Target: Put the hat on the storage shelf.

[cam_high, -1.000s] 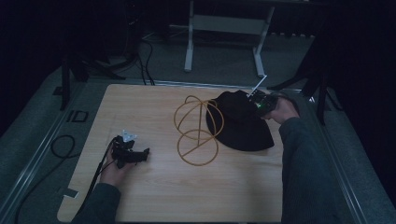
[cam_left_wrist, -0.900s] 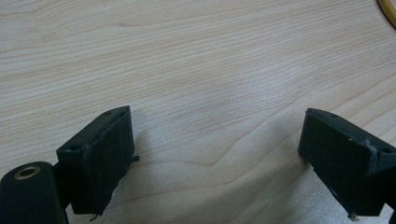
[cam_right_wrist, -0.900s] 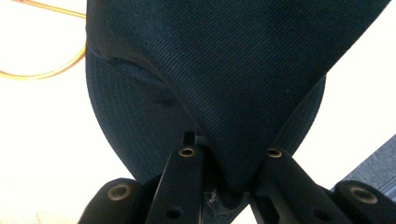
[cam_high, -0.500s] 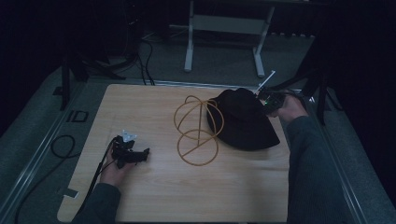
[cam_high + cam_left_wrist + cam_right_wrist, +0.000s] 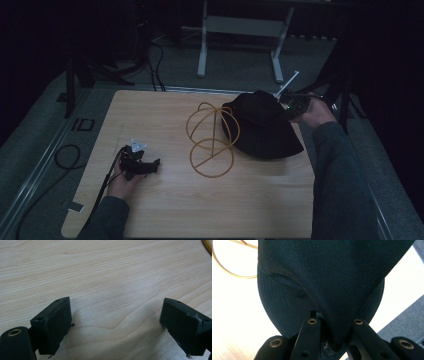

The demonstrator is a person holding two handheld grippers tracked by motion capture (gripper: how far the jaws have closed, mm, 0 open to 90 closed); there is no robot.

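Observation:
A black bucket hat (image 5: 262, 127) hangs partly lifted at the table's right side, next to a wooden wire hat stand (image 5: 212, 137). My right gripper (image 5: 295, 106) is shut on the hat's fabric, which bunches between its jaws in the right gripper view, hat (image 5: 324, 285), gripper (image 5: 334, 340). The hat's lower brim still rests on the table. My left gripper (image 5: 150, 166) lies low on the wood at the left, held in a hand. In the left gripper view its fingers (image 5: 53, 325) stand wide apart, gripper (image 5: 120, 330), with bare table between them.
The light wooden table (image 5: 175, 210) has a metal rail along its left edge. A cable (image 5: 65, 155) loops on the floor to the left. A white frame stand (image 5: 240, 30) sits behind the table. The hat stand's ring (image 5: 207, 246) shows at the upper right of the left gripper view.
The right hand has risen and drawn rightward with the hat, pulling its far edge up off the table. The left hand and gripper stay put.

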